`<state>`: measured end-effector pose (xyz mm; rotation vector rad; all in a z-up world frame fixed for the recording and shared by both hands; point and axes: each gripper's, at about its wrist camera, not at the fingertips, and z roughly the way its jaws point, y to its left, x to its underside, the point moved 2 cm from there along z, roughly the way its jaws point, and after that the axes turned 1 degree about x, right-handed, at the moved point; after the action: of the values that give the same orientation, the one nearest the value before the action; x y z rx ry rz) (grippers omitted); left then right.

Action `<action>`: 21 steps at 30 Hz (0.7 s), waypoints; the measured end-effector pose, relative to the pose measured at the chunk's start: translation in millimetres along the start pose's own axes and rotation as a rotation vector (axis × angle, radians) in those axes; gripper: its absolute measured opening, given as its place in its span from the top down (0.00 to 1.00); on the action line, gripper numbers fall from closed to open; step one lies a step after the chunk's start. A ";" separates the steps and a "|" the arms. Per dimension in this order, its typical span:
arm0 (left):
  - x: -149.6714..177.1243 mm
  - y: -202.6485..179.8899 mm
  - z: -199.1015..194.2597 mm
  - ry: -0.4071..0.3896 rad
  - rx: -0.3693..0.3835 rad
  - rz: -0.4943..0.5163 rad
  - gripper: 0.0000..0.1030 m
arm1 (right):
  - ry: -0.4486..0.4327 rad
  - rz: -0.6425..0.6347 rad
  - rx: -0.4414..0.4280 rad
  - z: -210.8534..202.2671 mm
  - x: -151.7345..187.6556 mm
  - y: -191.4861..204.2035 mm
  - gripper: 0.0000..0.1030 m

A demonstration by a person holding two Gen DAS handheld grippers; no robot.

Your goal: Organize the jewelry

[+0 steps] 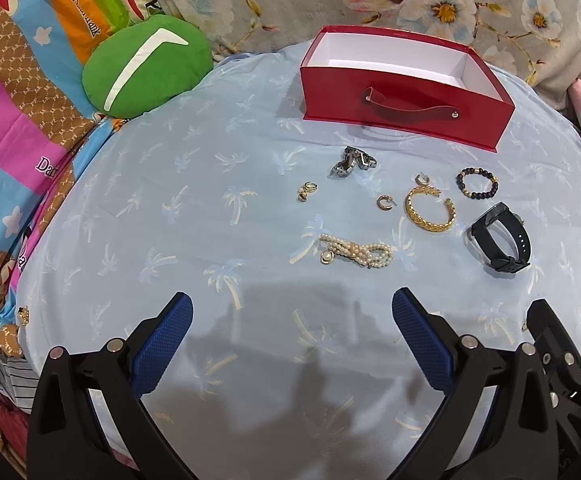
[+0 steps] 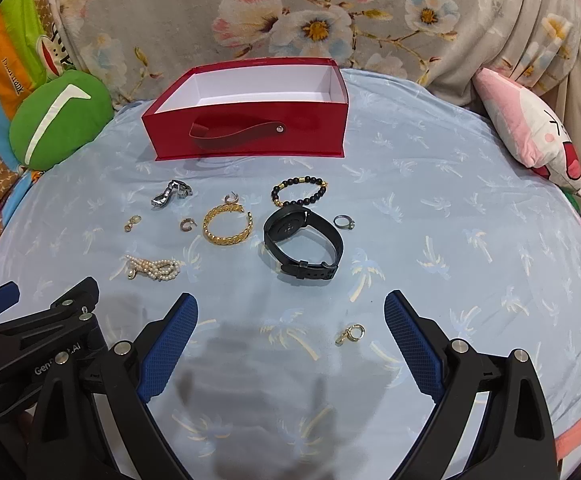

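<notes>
An open, empty red box stands at the back of the blue cloth. In front of it lie a silver link bracelet, a gold chain bangle, a dark bead bracelet, a black watch, a pearl bracelet, small gold earrings and a silver ring. My left gripper and right gripper are both open and empty, hovering near the front of the cloth.
A green round cushion lies at the back left. A pink pillow lies at the right. A floral blanket runs behind the box. A colourful cartoon sheet borders the left.
</notes>
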<state>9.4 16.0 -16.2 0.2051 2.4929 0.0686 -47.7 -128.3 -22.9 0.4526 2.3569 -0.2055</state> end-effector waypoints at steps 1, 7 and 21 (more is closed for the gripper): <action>-0.1 -1.0 1.1 0.003 0.002 -0.001 0.05 | 0.003 0.000 -0.002 1.2 -0.2 -0.6 0.10; -1.4 -3.9 12.1 0.028 0.004 0.000 0.05 | 0.024 0.008 -0.013 13.1 -4.7 -8.3 0.10; -14.4 -9.1 49.1 0.085 0.015 0.001 0.05 | 0.044 0.059 -0.030 57.3 -33.8 -38.0 0.10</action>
<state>48.9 4.7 -47.9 0.2142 2.5786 0.0603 -3.1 -188.0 -40.9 0.5166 2.3823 -0.1341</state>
